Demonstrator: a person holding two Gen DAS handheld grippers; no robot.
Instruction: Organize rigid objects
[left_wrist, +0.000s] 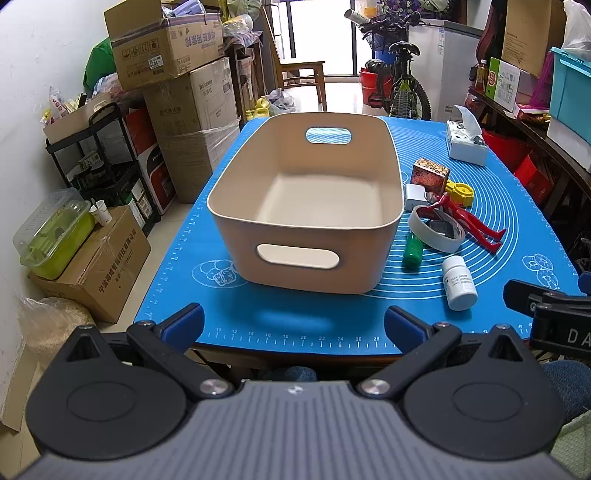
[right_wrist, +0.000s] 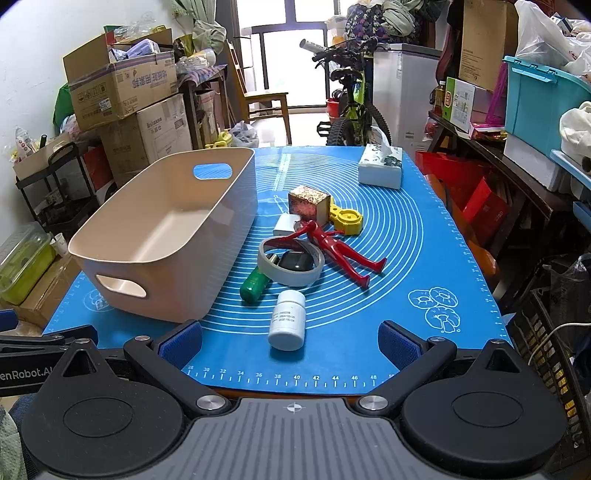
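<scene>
Your left gripper (left_wrist: 294, 325) and right gripper (right_wrist: 290, 341) both had jaws spread, empty, before the bin (left_wrist: 236, 192) and bottle (right_wrist: 288, 321).

Both tools (left_wrist: 294, 322) (right_wrist: 290, 341) wide open, empty.

The mat (right_wrist: 424, 236) was bright blue, printed with pale concentric rings, ruler marks along its edge and small white line drawings. The bin (right_wrist: 192, 258) was a plain beige all over. The figure (right_wrist: 334, 245) was glossy red, the bottle (right_wrist: 288, 321) white with a labelled side, and the lighter (right_wrist: 255, 284) green. The tape roll (right_wrist: 291, 275) was greyish white around a black case (right_wrist: 295, 260). The small box (right_wrist: 308, 203) bore a mottled red and gold pattern, beside a yellow piece (right_wrist: 347, 219). The tissue box (right_wrist: 380, 168) was white with dark green print. The gripper pads (right_wrist: 181, 345) were deep blue on black fingers.
</scene>
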